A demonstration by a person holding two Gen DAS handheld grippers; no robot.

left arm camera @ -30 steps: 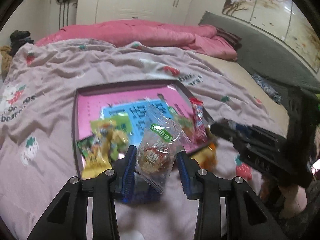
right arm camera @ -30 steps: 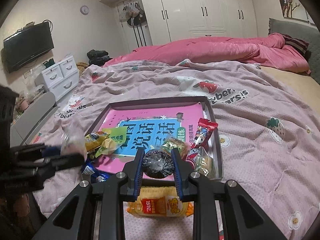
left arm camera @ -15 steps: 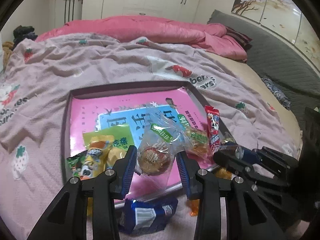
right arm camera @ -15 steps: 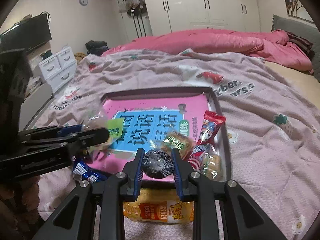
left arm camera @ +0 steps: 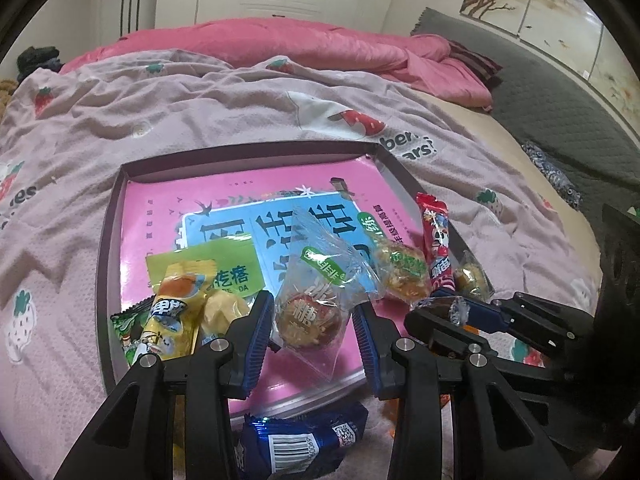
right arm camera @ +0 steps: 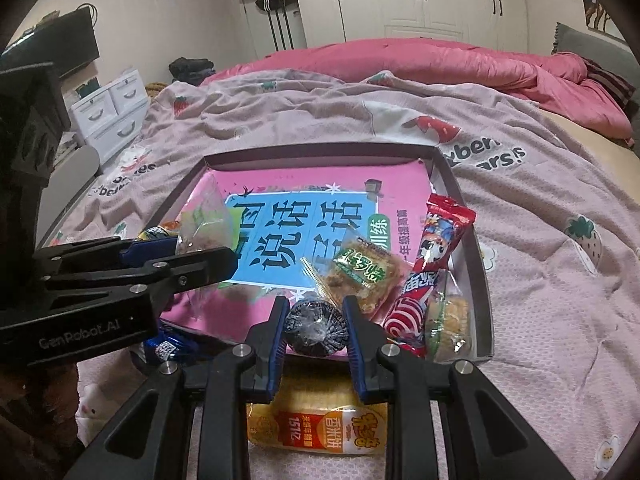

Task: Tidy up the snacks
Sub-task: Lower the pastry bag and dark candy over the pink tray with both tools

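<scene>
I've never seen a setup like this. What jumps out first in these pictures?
Two black handheld grippers with blue-padded fingers, each clamping a snack above a shallow tray on the bed. The left gripper holds a clear-wrapped round sweet, the right gripper a dark round candy. More bright packets line the tray's near edge, over a pink book.

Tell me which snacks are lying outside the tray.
Two: the blue-wrapped snack on the blanket just below the tray's near edge, and the yellow rice-cracker pack under the right gripper. All other loose snacks lie inside the tray.
</scene>
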